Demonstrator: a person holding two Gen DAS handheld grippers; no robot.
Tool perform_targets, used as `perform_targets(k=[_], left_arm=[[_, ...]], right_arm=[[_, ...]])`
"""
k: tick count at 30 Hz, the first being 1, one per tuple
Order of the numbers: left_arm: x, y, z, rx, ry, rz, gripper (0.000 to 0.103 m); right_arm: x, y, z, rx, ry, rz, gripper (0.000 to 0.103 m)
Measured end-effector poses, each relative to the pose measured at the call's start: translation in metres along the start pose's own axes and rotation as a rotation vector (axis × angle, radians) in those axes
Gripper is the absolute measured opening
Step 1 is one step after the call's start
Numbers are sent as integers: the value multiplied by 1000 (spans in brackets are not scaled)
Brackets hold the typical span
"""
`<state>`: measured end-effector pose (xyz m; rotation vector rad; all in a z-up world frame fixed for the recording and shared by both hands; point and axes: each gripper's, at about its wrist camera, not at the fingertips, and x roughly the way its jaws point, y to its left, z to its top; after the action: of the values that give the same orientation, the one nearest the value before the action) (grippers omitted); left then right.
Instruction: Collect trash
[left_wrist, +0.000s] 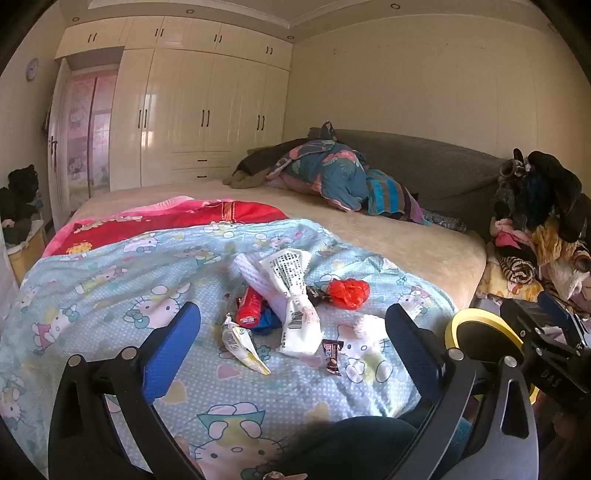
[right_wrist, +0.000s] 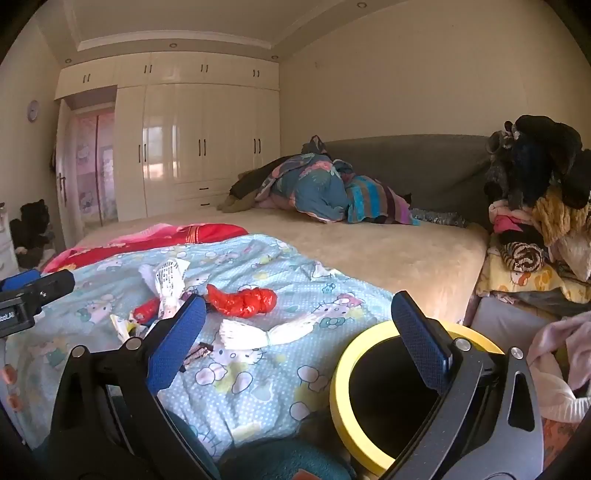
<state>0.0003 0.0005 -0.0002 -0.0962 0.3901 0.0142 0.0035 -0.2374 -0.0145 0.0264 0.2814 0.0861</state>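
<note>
While hovering over quilt (left_wrist: 110, 295) near edge | left gripper (left_wrist: 291, 334) spread wide, empty, nearer; wrapper pile (left_wrist: 291, 295) dead ahead, long white wrapper pointing away | right gripper (right_wrist: 299, 325) spread, beside yellow-rimmed bin (right_wrist: 343, 369)

Pale blue cartoon-cat quilt (left_wrist: 122, 280) strewn with red, white and dark litter

The quilt is light blue with white dots and white cats. On it lie a red plastic bag (left_wrist: 349, 292), a white wrapper (left_wrist: 295, 295) with black print, a red packet (left_wrist: 249, 307) and a dark brown candy wrapper (left_wrist: 331, 356). The bin (right_wrist: 341, 373) has a yellow rim and a black inside. The gripper pads (right_wrist: 177, 349) are blue on black frames.
</note>
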Motion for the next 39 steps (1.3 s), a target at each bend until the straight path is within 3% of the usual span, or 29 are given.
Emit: perform_targets(k=[39], left_arm=[[0,3,0,0,1,0,97]], right_arm=[[-4,2,5,-21,-15,-11,93]])
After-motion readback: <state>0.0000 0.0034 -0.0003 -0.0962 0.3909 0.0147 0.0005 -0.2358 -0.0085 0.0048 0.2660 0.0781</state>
